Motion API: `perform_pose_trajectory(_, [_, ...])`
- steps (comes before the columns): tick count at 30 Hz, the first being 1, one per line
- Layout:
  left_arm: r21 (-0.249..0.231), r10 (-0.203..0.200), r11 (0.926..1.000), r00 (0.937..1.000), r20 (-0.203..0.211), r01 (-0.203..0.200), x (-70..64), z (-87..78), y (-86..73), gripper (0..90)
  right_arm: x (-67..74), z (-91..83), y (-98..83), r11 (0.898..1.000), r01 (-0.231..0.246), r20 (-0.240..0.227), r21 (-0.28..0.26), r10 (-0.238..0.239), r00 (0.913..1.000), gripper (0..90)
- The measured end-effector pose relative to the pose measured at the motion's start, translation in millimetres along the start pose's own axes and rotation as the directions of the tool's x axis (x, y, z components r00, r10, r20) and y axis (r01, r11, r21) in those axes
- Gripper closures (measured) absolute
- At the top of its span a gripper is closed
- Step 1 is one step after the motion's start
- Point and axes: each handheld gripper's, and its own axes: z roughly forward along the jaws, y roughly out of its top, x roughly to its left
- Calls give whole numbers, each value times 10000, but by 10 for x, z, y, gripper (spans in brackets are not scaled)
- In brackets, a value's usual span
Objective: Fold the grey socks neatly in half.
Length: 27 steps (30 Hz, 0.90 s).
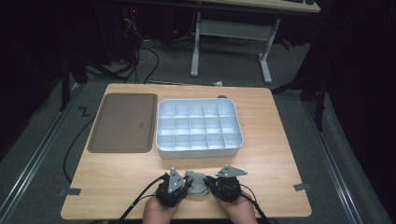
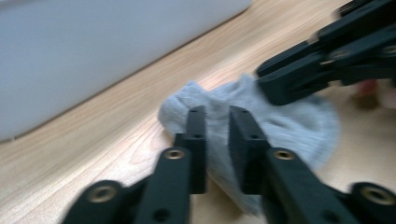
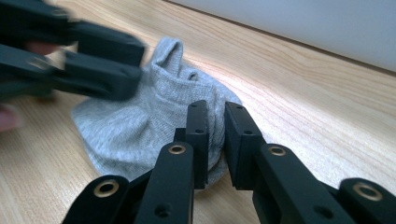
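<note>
Black jaws rise closest to the lens in both gripper views, each pair nearly shut with grey knit between the pads. The left gripper [image 2: 217, 116] pinches a fold of the grey sock [image 2: 275, 126] at one edge, and the right gripper [image 3: 215, 112] pinches the opposite edge of the same sock [image 3: 140, 121]; both look clamped on the cloth, though the blur in the left gripper view makes it hard to say how firmly the pads press.

From the high view the sock [image 1: 197, 183] lies crumpled on the counter [image 1: 275, 140] near its front edge, between the left gripper [image 1: 186, 185] and the right gripper [image 1: 211, 184], with the person's hands just behind them. Beyond it stands the white divided tray [image 1: 200, 151], whose compartments appear bare, and left of that a brown flat tray [image 1: 122, 122].

Judging by this, the work is at an early stage: the sock is gripped at two sides but not yet straightened, folded or placed. Lifting, shaping and putting it away all remain.
</note>
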Motion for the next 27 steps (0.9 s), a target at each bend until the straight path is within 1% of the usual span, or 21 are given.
perform_pose_trajectory(2, [-126, 120, 9999, 9999, 102, -119, -26, -19, 6, 818, -1, -2, -3, 10000, -50, -33, -5, 50, 10000, 812])
perform_pose_trajectory(3, [6, 108, 9999, 9996, 251, -109, -23, 6, 22, 829, -1, 2, -12, 9999, -64, -37, -79, 63, 10000, 812])
perform_pose_trajectory(5, [251, 156, 9996, 9995, 262, -163, -6, 95, 47, 834, 2, 2, -11, 10000, -14, -20, -74, 14, 10000, 812])
perform_pose_trajectory(6, [251, 156, 9996, 9995, 262, -163, -6, 95, 47, 834, 1, 2, -10, 10000, -4, -18, -53, 4, 10000, 812])
perform_pose_trajectory(7, [507, 159, 9986, 9993, 327, -175, 11, 156, 57, 832, 0, 2, -10, 10000, 1, -32, -70, -1, 10000, 812])
perform_pose_trajectory(11, [742, 116, 9971, 9992, 387, -144, 16, 195, 70, 833, -2, -3, -4, 10000, 42, -38, -15, -42, 10000, 803])
perform_pose_trajectory(12, [757, 104, 9970, 9992, 376, -133, 13, 199, 71, 835, 3, -31, 30, 10000, 62, 123, 54, -62, 9999, 749])
perform_pose_trajectory(13, [790, 98, 9968, 9994, 329, -124, 9, 203, 74, 835, 31, -66, 60, 9999, 93, 330, -104, -89, 9994, 743])
perform_pose_trajectory(14, [790, 98, 9968, 9994, 329, -124, 9, 203, 74, 835, 31, -66, 60, 9999, 93, 330, -104, -89, 9994, 743])
perform_pose_trajectory(15, [786, 70, 9969, 9994, 329, -95, 10, 204, 73, 835, 68, -113, 92, 9992, 157, 396, -378, -142, 9991, 744])
perform_pose_trajectory(16, [791, 28, 9969, 9994, 347, -56, 14, 204, 73, 835, 114, -150, 122, 9980, 229, 319, -596, -211, 9993, 753])
perform_pose_trajectory(17, [789, 4, 9969, 9993, 369, -33, 19, 204, 73, 835, 170, -171, 144, 9969, 350, 229, -709, -335, 9992, 758])
perform_pose_trajectory(18, [785, -34, 9969, 9992, 400, 3, 24, 204, 72, 835, 281, -158, 153, 9954, 627, 25, -724, -627, 9980, 798])
perform_pose_trajectory(19, [797, -50, 9968, 9991, 420, 16, 29, 203, 73, 835, 281, -158, 153, 9954, 627, 25, -724, -627, 9980, 798])
perform_pose_trajectory(20, [780, -116, 9969, 9990, 431, 82, 30, 204, 72, 834, 316, -128, 144, 9960, 667, -83, -595, -673, 9977, 810])
perform_pose_trajectory(21, [766, -157, 9970, 9989, 440, 123, 33, 204, 71, 834, 320, -34, 104, 9981, 596, -177, -149, -599, 9980, 834])
perform_pose_trajectory(22, [770, -188, 9969, 9987, 469, 152, 38, 203, 70, 834, 307, -9, 84, 9985, 546, -223, -31, -546, 9983, 840])
perform_pose_trajectory(23, [762, -375, 9965, 9980, 516, 335, 57, 204, 70, 833, 293, 15, 58, 9988, 456, -325, 175, -450, 9985, 842])
perform_pose_trajectory(24, [762, -375, 9965, 9980, 516, 335, 57, 204, 70, 831, 281, 32, 33, 9986, 437, -440, 297, -424, 9981, 842])
perform_pose_trajectory(26, [765, -596, 9955, 9970, 500, 557, 79, 209, 74, 828, 278, 29, 18, 9989, 379, -490, 290, -364, 9981, 841])
perform_pose_trajectory(27, [775, -659, 9950, 9969, 421, 625, 85, 211, 78, 826, 274, 19, 17, 9982, 441, -493, 405, -421, 9979, 840])
